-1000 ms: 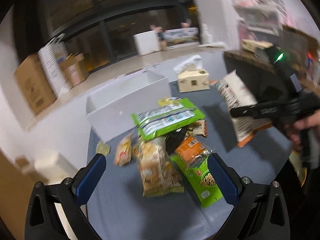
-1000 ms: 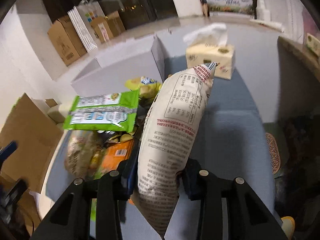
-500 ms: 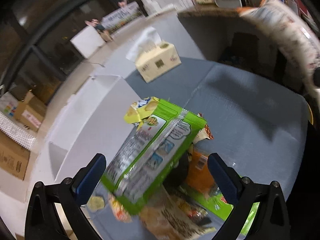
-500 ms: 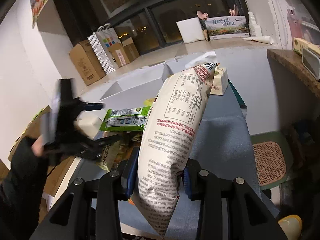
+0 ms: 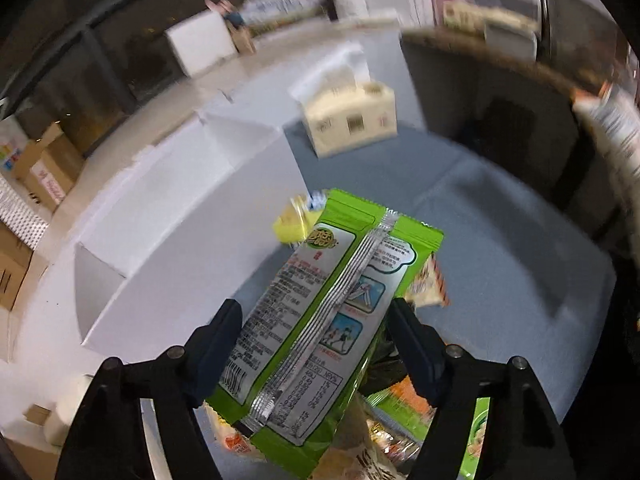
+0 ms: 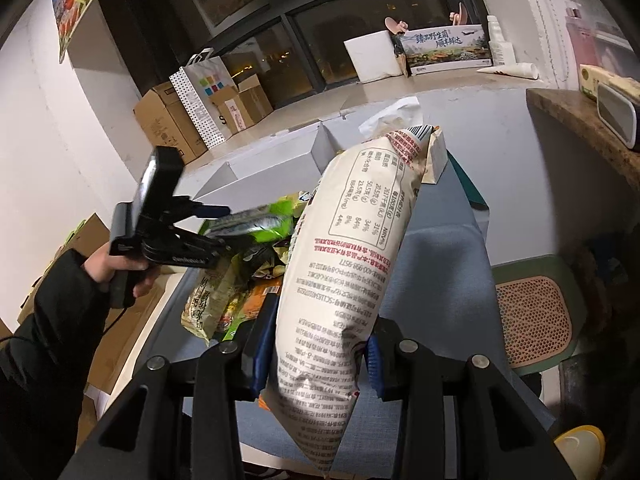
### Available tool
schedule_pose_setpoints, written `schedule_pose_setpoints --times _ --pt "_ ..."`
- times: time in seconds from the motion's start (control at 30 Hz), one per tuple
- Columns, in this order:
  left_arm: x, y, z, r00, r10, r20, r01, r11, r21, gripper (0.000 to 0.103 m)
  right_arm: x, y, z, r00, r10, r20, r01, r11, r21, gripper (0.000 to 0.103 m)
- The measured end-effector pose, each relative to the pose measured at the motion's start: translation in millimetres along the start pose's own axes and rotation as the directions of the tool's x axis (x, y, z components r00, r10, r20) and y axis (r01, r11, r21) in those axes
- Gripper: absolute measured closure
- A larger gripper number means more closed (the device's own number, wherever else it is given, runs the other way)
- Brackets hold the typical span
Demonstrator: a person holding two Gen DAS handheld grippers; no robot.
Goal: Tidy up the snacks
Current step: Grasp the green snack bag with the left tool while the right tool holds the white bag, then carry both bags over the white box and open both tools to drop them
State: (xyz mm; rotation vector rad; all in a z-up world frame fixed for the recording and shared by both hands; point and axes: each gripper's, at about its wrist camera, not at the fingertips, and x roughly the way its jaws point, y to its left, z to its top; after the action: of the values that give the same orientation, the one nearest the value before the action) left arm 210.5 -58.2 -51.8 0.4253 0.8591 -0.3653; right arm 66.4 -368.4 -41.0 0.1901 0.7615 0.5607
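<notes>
My left gripper (image 5: 316, 344) is shut on a green snack packet (image 5: 332, 320), its printed silver back facing the camera, held over the snack pile. The right wrist view shows that left gripper (image 6: 216, 216) gripping the green packet (image 6: 256, 226). My right gripper (image 6: 316, 344) is shut on a large cream-white snack bag (image 6: 344, 264), held upright above the table's near edge. Several loose snacks (image 6: 224, 296) lie heaped on the blue-grey table (image 5: 500, 264). A white open box (image 5: 160, 216) stands left of the pile.
A tissue box (image 5: 352, 120) stands at the table's far end. A wooden counter (image 6: 580, 120) runs on the right. Cardboard boxes (image 6: 168, 124) stand on the floor by the dark window. A green mat (image 6: 536, 320) lies on the floor at right.
My left gripper has closed in on the green packet and shut on it. The right gripper has lifted the white bag higher and back from the pile.
</notes>
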Motion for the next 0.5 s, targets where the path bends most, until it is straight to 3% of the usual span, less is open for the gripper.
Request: schedule_pose_setpoints --times 0.13,0.27,0.37,0.5 --pt "-46 9 -12 0.990 0.042 0.137 -0.015 0.981 -0.191 0.024 4 3 1 1.000 -0.003 0.005 0.003 1.000 -0.005 0.061" --pt "-83 17 -29 0.960 0.131 0.248 -0.036 0.935 -0.353 0.024 24 12 10 1.000 0.006 -0.009 -0.007 1.000 -0.010 0.061" --pt "-98 34 -33 0.939 0.191 0.286 -0.045 0.893 -0.448 0.024 46 29 32 0.999 0.031 -0.011 -0.031 0.998 -0.058 0.061" --pt "-102 76 -25 0.926 0.230 0.300 -0.024 0.828 -0.560 0.024 82 51 77 0.998 0.061 0.003 -0.060 0.992 -0.110 0.061"
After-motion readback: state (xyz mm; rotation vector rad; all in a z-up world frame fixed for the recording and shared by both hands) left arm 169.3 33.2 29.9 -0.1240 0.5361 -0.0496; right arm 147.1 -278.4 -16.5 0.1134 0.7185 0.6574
